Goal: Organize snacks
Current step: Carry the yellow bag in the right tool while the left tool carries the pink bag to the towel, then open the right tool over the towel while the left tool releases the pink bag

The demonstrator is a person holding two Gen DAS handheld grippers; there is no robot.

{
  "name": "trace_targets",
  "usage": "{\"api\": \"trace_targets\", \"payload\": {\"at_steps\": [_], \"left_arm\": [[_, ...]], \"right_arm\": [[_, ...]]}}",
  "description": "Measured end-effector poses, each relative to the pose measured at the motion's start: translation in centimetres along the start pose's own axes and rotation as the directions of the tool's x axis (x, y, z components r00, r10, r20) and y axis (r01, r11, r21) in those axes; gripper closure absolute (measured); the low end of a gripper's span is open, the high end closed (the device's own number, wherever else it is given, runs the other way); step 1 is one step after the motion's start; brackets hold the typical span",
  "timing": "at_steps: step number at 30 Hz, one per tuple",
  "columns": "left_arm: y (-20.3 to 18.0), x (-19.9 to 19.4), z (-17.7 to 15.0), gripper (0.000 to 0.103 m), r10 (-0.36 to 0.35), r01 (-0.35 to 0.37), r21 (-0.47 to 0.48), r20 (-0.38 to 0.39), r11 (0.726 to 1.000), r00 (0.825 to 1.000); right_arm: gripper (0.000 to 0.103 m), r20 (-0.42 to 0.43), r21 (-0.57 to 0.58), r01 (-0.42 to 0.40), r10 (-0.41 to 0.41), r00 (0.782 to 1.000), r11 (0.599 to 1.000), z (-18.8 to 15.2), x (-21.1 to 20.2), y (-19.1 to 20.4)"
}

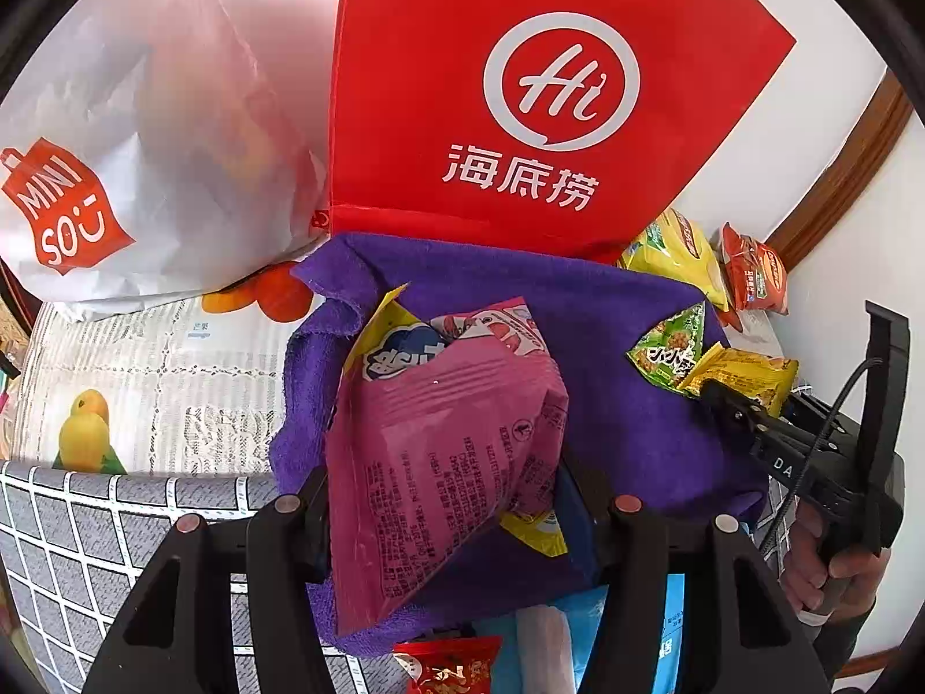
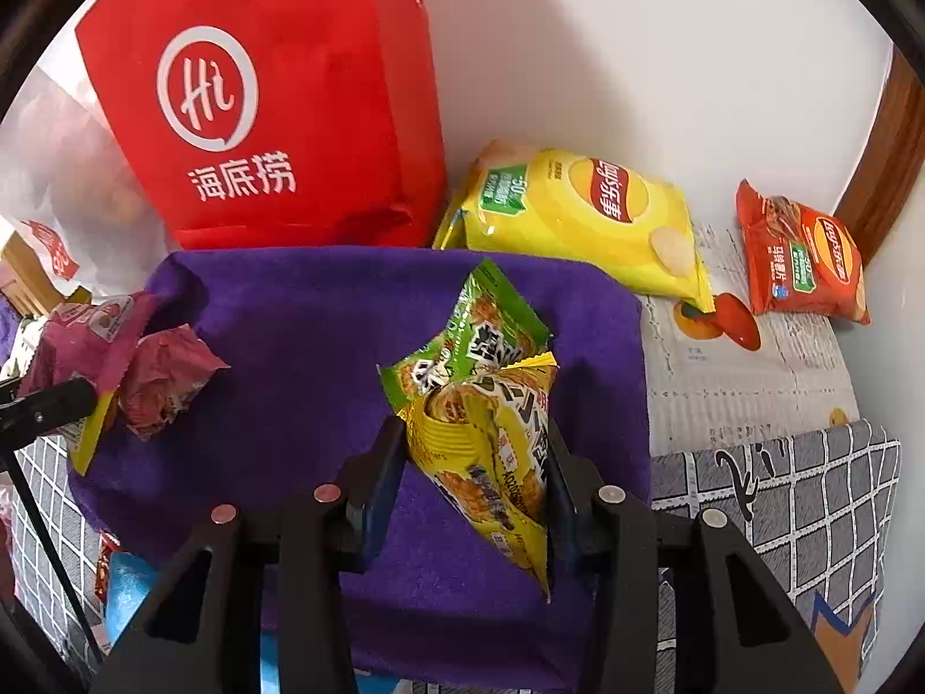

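Your left claw [image 1: 445,497] pinches a pink snack pack [image 1: 445,439], with a yellow pack [image 1: 535,529] tucked behind it, above a purple towel [image 1: 624,422] spread on the tabletop [image 1: 144,370]. Your right claw [image 2: 474,480] pinches two small packs together, a green one [image 2: 480,335] and a yellow one [image 2: 491,451], over the same towel, right of the pink pack. At the far edge of the towel a red bag [image 1: 520,87] stands upright against the wall, with a white bag [image 1: 144,173] to its left. Right of the red bag, a yellow chip bag [image 2: 589,220] lies on the tabletop touching the towel's far right corner; a smaller orange chip bag [image 2: 803,254] sits further right, near the wall. A red packet [image 1: 448,665] lies at the near edge.
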State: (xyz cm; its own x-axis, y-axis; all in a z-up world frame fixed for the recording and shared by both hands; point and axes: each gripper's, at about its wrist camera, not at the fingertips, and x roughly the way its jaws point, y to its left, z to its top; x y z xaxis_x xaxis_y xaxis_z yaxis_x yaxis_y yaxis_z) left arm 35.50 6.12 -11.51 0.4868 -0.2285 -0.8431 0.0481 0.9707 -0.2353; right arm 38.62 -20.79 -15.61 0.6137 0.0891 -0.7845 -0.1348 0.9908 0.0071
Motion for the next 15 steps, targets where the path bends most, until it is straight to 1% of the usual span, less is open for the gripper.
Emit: {"api": "trace_targets", "payload": {"at_steps": [4, 8, 15], "left_arm": [[-0.2, 0.1, 0.0, 0.046, -0.002, 0.002, 0.007, -0.005, 1.0, 1.0], [-0.7, 0.1, -0.1, 0.046, -0.023, 0.023, 0.024, -0.007, 0.999, 1.0], [-1.3, 0.6, -0.2, 0.045, -0.013, 0.014, 0.046, -0.019, 0.999, 1.0]], "right_arm": [[0.058, -0.007, -0.009, 0.013, -0.013, 1.0, 1.0, -0.1, 0.4, 0.0], [0.059, -0.023, -0.02, 0.016, -0.017, 1.0, 1.0, -0.2, 0.8, 0.1], [0.058, -0.017, -0.038, 0.018, -0.018, 1.0, 0.999, -0.2, 0.6, 0.4]]}}
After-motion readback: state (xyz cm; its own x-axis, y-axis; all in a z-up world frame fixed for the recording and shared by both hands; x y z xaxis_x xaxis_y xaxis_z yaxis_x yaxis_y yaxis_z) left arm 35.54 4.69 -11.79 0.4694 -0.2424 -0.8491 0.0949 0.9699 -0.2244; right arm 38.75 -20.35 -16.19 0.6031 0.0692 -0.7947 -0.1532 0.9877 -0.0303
